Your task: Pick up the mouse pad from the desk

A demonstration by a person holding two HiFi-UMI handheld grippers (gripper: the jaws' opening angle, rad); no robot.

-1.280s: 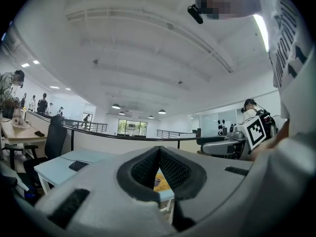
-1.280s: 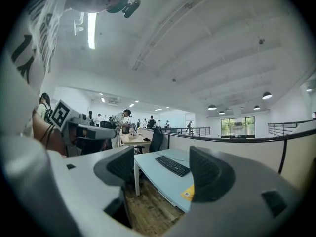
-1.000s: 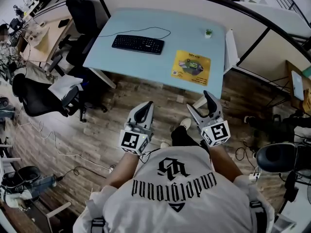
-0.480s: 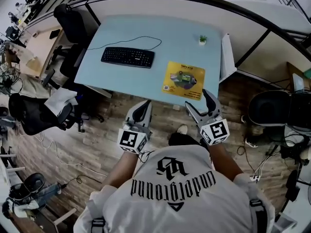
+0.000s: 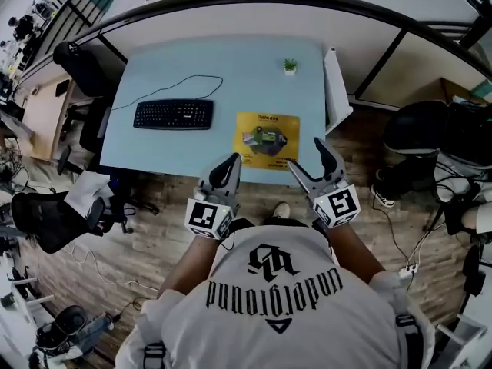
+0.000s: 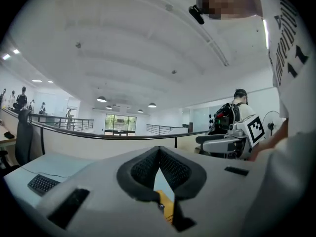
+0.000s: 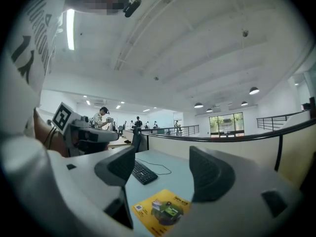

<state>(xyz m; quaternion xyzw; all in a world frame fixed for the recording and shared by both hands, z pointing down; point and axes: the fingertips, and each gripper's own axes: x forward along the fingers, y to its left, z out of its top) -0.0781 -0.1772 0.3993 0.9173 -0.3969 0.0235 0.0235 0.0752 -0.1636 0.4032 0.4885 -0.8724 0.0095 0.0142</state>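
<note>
The yellow mouse pad [image 5: 266, 140] lies flat near the front edge of the pale blue desk [image 5: 192, 71]; it also shows low in the right gripper view [image 7: 163, 211], and a sliver of mouse pad [image 6: 167, 209] peeks below the left jaws. My left gripper [image 5: 231, 164] hovers shut at the desk's front edge, just left of the pad, its pads meeting at the tips. My right gripper [image 5: 306, 158] is open and empty, over the pad's front right corner, above it and not touching.
A black keyboard [image 5: 174, 114] with a cable lies left of the pad. A small potted plant [image 5: 290, 66] stands at the back right. A white panel [image 5: 334, 83] runs along the desk's right side. Office chairs [image 5: 81, 68] stand left and chairs [image 5: 419, 141] right.
The person has stepped closer to the desk. Both grippers now reach its front edge by the mouse pad, where before they hung over the wooden floor.
</note>
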